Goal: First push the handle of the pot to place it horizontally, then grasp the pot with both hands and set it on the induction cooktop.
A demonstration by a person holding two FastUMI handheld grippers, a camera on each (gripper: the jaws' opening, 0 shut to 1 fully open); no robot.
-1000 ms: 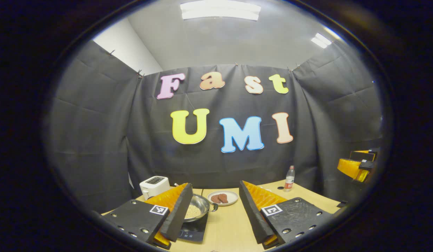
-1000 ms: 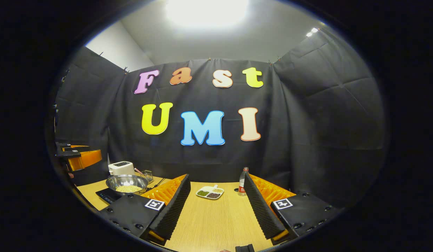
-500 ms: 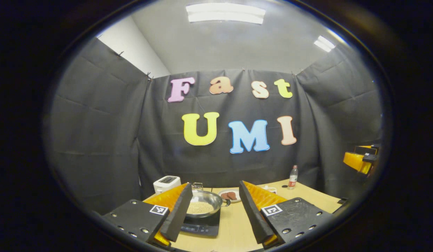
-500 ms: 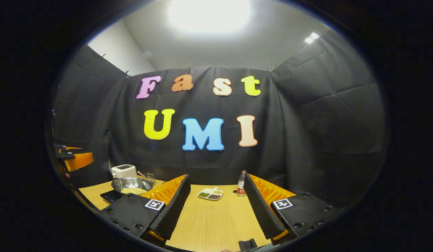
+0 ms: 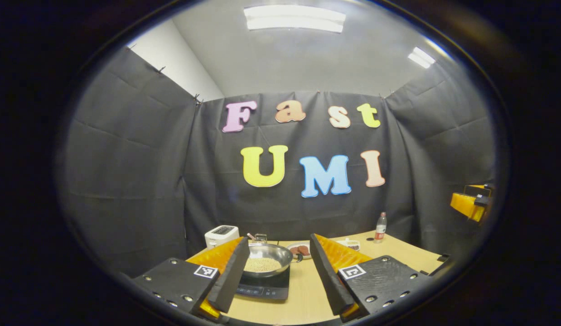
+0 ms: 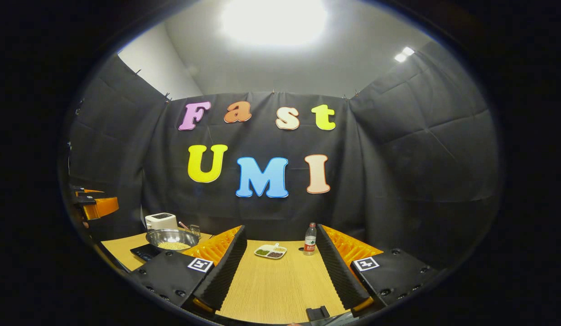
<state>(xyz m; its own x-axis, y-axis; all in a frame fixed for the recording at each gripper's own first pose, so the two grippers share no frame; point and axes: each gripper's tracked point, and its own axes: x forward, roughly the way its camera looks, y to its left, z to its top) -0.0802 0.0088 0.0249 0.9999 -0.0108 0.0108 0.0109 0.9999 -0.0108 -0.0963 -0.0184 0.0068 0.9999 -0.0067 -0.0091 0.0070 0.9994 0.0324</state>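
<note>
Steel pot (image 5: 267, 259) sits loaded on the induction cooktop (image 5: 264, 287): rigid, slick, likely weighty, so grip opposite rims; both grippers' fingers gape wide, empty

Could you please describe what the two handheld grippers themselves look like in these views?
Each gripper, left and right, has two long wedge-shaped fingers with ribbed inner faces. Each finger is mounted on a flat black plate studded with screws, and each plate carries a small square black-and-white marker. No cables or sleeves are visible.
</note>
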